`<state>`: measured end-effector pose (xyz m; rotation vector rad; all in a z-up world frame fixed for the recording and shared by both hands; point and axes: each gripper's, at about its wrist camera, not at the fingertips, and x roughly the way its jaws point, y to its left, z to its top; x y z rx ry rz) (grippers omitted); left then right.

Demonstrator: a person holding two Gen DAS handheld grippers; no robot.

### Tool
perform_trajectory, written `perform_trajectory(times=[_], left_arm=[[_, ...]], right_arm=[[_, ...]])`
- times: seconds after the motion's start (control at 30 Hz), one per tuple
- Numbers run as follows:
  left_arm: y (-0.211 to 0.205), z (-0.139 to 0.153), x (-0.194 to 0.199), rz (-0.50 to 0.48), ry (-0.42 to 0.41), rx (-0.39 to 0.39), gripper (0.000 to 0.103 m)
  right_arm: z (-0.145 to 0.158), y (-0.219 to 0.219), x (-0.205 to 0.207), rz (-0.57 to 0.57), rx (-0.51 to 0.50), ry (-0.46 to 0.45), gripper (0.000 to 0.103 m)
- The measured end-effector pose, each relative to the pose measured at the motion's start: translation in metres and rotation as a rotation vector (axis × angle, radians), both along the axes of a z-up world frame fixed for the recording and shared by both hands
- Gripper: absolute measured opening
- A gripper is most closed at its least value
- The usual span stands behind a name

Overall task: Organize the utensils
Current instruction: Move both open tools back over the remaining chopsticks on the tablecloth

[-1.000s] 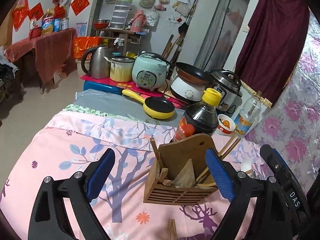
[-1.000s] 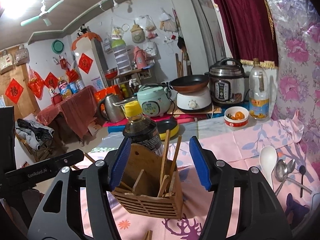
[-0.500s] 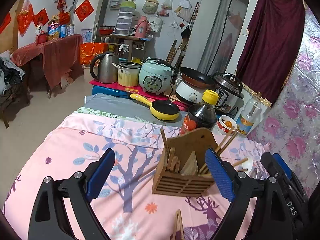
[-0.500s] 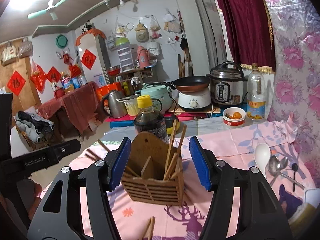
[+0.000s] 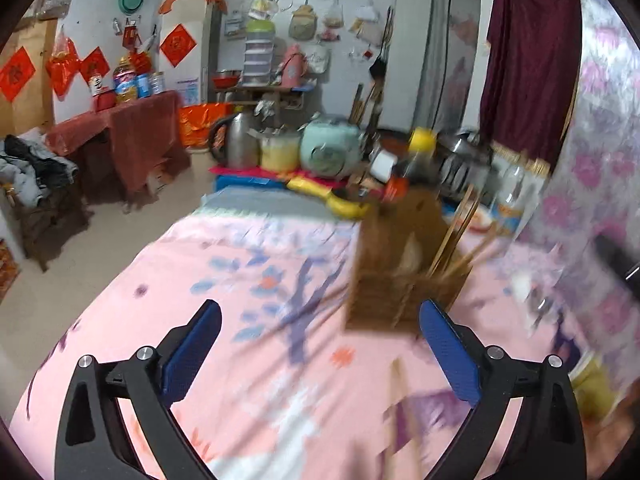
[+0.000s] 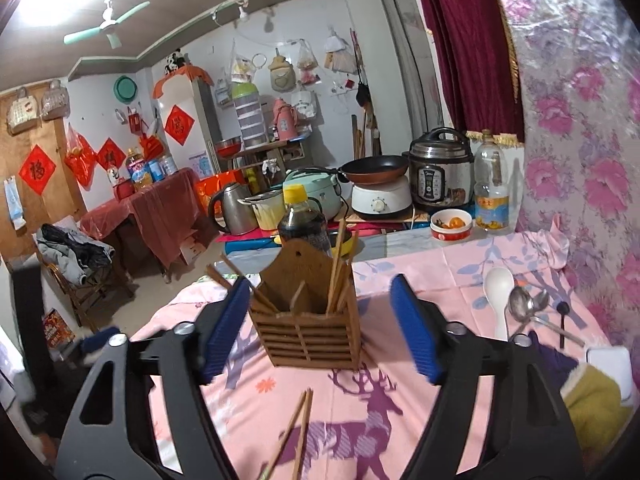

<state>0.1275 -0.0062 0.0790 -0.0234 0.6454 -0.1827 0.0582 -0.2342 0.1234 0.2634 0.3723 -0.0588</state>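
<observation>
Wooden chopsticks lie loose on the near cloth before the holder, light, stiff and thin, best pinched mid-length; both the left gripper and right gripper have just been opening and stand spread, empty.

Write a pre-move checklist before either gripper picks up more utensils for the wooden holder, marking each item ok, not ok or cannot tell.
1. Holder upright on the cloth: ok.
2. Right gripper empty, its jaws just been opening, astride the holder without pressing: ok.
3. Left gripper empty, its jaws just been opening, nothing between them: ok.
4. Loose chopsticks reachable on the cloth before the holder: ok.
5. Spoons lying clear at the right: ok.
6. Left view sharp enough to aim: not ok, blurred.
</observation>
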Motion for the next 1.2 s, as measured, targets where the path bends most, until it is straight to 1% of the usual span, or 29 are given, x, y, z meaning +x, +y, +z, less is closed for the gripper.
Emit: perform_trajectory(times=[0.03,0.1,0.13,0.2,0.27,0.37,0.43,0.53,0.57,0.63,0.7,0.83,0.93,1.0,1.07,1.13,1.17,1.2], left_arm=[[0.002,-0.008,-0.003,-0.004,0.018,0.007,0.098],[0.009,-0.033,-0.01,-0.004,0.077,0.004,0.098],[0.01,-0.04,-0.012,-0.006,0.097,0.005,0.098],[0.014,-0.06,-0.017,-0.016,0.161,0.01,0.098],[0.016,-0.07,-0.024,-0.015,0.184,0.028,0.098],[0.013,-0.08,-0.035,-0.01,0.19,0.093,0.098],[0.009,-0.086,-0.044,-0.015,0.187,0.122,0.098],[0.004,-0.095,-0.054,-0.041,0.213,0.151,0.098],[0.003,-0.101,-0.058,-0.049,0.228,0.175,0.098],[0.005,-0.106,-0.061,-0.038,0.248,0.206,0.098],[0.015,-0.108,-0.06,-0.014,0.27,0.183,0.098],[0.044,-0.108,-0.049,0.046,0.324,0.037,0.098],[0.054,-0.114,-0.043,0.054,0.385,-0.029,0.097],[0.055,-0.117,-0.042,0.053,0.401,-0.039,0.097],[0.053,-0.115,-0.043,0.05,0.393,-0.028,0.097],[0.048,-0.113,-0.046,0.045,0.376,-0.004,0.097],[0.045,-0.113,-0.048,0.04,0.367,0.015,0.097],[0.041,-0.112,-0.049,0.034,0.359,0.032,0.097]], right_arm=[[-0.009,-0.003,-0.009,-0.017,0.01,-0.004,0.079],[-0.033,-0.009,-0.021,-0.029,0.027,0.035,0.079],[-0.045,-0.011,-0.026,-0.026,0.03,0.057,0.079],[-0.074,-0.016,-0.036,-0.053,0.02,0.13,0.079],[-0.094,-0.018,-0.041,-0.053,0.025,0.198,0.079],[-0.11,-0.018,-0.048,-0.042,0.028,0.246,0.079],[-0.117,-0.013,-0.051,-0.021,0.018,0.273,0.079],[-0.126,-0.002,-0.058,0.023,-0.019,0.311,0.079],[-0.129,0.001,-0.06,0.04,-0.031,0.324,0.079],[-0.136,0.011,-0.061,0.09,-0.053,0.359,0.079],[-0.14,0.021,-0.058,0.135,-0.068,0.39,0.079],[-0.151,0.045,-0.053,0.216,-0.143,0.444,0.079],[-0.161,0.072,-0.052,0.295,-0.233,0.483,0.079],[-0.165,0.086,-0.052,0.34,-0.292,0.503,0.079],[-0.167,0.094,-0.051,0.375,-0.308,0.518,0.079],[-0.171,0.092,-0.048,0.383,-0.292,0.551,0.079],[-0.175,0.088,-0.044,0.375,-0.268,0.58,0.077],[-0.176,0.082,-0.041,0.365,-0.236,0.589,0.077]])
